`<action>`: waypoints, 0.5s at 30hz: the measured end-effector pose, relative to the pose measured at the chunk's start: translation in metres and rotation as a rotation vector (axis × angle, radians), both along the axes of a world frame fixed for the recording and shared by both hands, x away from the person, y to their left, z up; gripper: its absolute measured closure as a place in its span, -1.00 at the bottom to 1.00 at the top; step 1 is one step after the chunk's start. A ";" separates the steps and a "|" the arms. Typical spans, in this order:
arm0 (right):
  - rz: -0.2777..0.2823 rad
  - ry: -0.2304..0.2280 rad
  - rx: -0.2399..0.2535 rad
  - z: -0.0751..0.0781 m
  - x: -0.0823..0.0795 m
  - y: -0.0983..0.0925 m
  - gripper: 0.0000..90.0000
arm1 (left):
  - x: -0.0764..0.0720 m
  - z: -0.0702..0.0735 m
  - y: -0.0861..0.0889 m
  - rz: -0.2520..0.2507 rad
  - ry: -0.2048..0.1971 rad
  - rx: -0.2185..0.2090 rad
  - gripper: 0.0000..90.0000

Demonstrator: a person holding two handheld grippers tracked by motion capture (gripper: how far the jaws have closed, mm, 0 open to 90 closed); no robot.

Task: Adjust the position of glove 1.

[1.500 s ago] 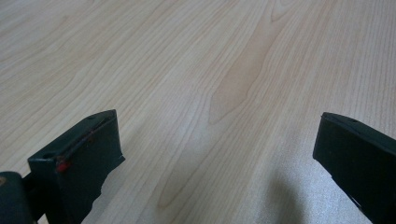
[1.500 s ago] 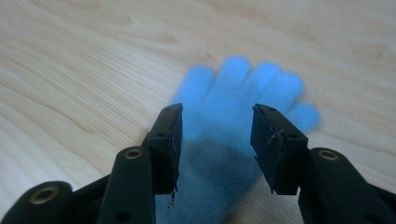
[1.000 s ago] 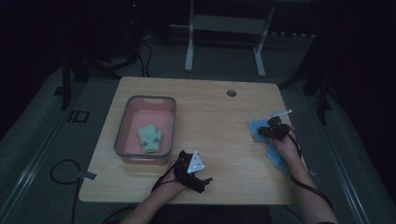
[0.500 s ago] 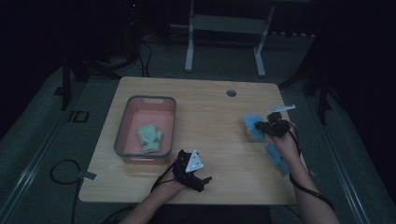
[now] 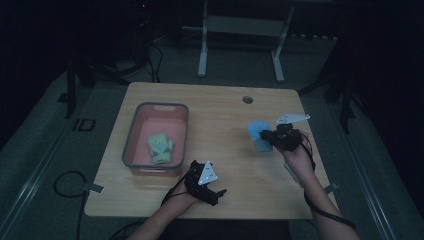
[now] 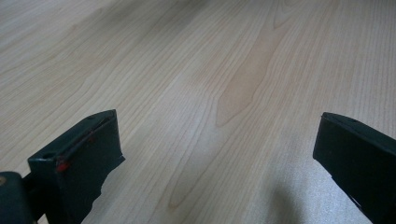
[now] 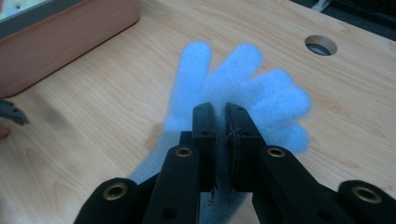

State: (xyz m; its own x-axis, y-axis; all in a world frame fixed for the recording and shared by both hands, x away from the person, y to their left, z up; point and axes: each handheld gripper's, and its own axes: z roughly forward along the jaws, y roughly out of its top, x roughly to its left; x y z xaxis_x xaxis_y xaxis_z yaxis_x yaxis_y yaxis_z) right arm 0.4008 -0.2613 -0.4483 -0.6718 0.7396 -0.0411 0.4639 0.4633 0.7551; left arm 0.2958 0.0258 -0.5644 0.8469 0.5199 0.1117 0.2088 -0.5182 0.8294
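Right gripper [image 7: 221,112] clamped on a blue glove [image 7: 243,88], fingers [image 7: 204,140] pressed nearly together with the fabric pinched between them. Glove [image 5: 258,134] held above the table [image 5: 220,107], near the right edge, about midway between far and near edges; glove digits fanned out beyond the fingertips, cuff hanging below. Seen from the right gripper view: spread glove digits pointing toward the far edge, round cable hole [image 7: 321,45] in the table at upper right.

Left gripper [image 5: 206,181] low over the table near the near edge, roughly at its middle. Fingers [image 6: 79,158] spread wide, nothing between them, bare wood beneath.

Pink bin [image 5: 131,145] with grey rim on the left half of the table, close to the left edge. Green glove [image 5: 160,146] lying inside the bin, toward its near end. Bin well apart from the blue glove. Bin's wall [image 7: 70,37] visible at upper left of the right gripper view.
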 end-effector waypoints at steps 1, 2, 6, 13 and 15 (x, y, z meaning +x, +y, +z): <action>0.004 -0.002 -0.002 -0.002 -0.003 0.003 0.85 | 0.000 0.000 0.000 -0.001 0.000 0.000 -0.97; 0.000 0.002 -0.003 -0.004 -0.004 0.006 0.85 | 0.000 0.000 0.000 -0.002 0.000 -0.001 -0.97; -0.016 0.037 -0.014 -0.022 -0.007 0.015 0.85 | 0.000 0.000 0.001 -0.010 0.002 -0.006 -0.97; -0.044 0.087 -0.009 -0.055 -0.007 0.025 0.84 | 0.000 0.000 0.001 -0.012 0.000 -0.004 -0.97; -0.048 0.093 -0.015 -0.063 -0.008 0.027 0.84 | 0.000 0.000 0.001 -0.012 0.002 -0.004 -0.97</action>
State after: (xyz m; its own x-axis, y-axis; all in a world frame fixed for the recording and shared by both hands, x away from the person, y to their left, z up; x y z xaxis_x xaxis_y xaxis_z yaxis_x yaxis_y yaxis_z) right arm 0.3932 -0.2347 -0.5111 -0.6373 0.7706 0.0084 0.5534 0.4500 0.7009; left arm 0.2955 0.0267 -0.5646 0.8535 0.5098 0.1080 0.2037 -0.5172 0.8313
